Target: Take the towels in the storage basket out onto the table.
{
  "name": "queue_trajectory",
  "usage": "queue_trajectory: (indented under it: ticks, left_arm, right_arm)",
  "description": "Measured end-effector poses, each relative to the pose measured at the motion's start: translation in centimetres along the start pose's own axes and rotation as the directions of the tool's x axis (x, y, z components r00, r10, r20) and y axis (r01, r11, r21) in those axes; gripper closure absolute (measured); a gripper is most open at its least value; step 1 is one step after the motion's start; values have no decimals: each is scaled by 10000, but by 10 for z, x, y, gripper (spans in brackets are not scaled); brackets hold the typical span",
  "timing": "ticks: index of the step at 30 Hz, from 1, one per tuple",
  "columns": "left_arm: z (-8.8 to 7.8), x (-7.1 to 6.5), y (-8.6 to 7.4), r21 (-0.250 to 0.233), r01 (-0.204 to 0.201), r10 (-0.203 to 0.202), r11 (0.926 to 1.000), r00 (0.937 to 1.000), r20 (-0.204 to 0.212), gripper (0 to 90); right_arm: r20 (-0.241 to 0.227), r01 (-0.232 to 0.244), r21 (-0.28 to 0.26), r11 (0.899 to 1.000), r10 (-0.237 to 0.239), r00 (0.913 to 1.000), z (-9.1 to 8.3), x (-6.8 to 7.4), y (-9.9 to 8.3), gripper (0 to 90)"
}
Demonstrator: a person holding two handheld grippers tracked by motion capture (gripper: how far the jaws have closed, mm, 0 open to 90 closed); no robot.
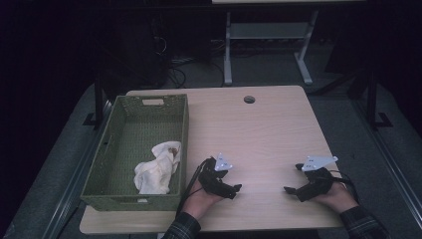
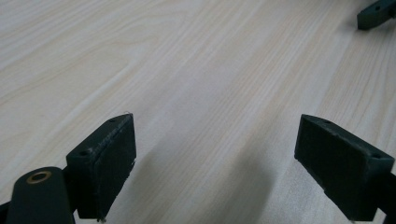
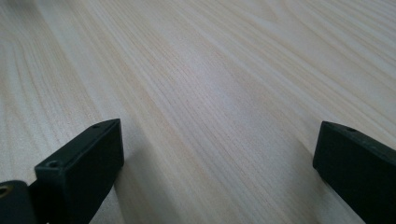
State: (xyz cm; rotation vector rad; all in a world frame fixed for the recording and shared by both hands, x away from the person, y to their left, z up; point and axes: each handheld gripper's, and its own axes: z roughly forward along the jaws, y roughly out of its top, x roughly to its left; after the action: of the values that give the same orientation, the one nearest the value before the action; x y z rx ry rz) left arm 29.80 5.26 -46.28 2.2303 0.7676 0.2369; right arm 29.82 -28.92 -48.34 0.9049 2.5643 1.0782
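Dark room, grey floor – pale wood tabletop (image 1: 259, 124) under both grippers: left gripper (image 1: 234, 189), right gripper (image 1: 291, 190) rest low, jaws apart, empty – green basket (image 1: 99, 174) holds white cloth (image 1: 157, 172).

We have bare counter (image 1: 259, 129) ahead of both grippers; only the green basket (image 1: 182, 144) walls off our left side, holding a crumpled cloth (image 1: 157, 172).

In the high view, the green basket's (image 1: 134, 149) near wall hides part of the white cloth (image 1: 157, 172). The room behind the table (image 1: 259, 129) is too dark to read. A dark piece (image 2: 376, 14), perhaps the right gripper, is cut off at the left gripper view's top corner.
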Motion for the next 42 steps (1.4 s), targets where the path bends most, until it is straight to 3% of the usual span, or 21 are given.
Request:
queue_trajectory:
  ticks: [9,29,34,42]
  left_arm:
    - [-8,-2,7,52,-122,124,9999,9995,-300,122]
    - [-29,-4,27,-53,-363,360,9993,9979,-534,124]
    - [-34,-2,32,-290,-229,217,9993,9990,-393,124]
    - [-41,-3,42,-309,-522,512,9982,9982,-309,124]
  right_arm:
    - [3,7,-6,10000,-7,10000,0,0,0,15]
    - [-1,-9,0,10000,9,10000,0,0,0,15]
    - [-2,-4,-2,10000,4,10000,0,0,0,15]
    - [0,-4,-1,10000,4,10000,0,0,0,15]
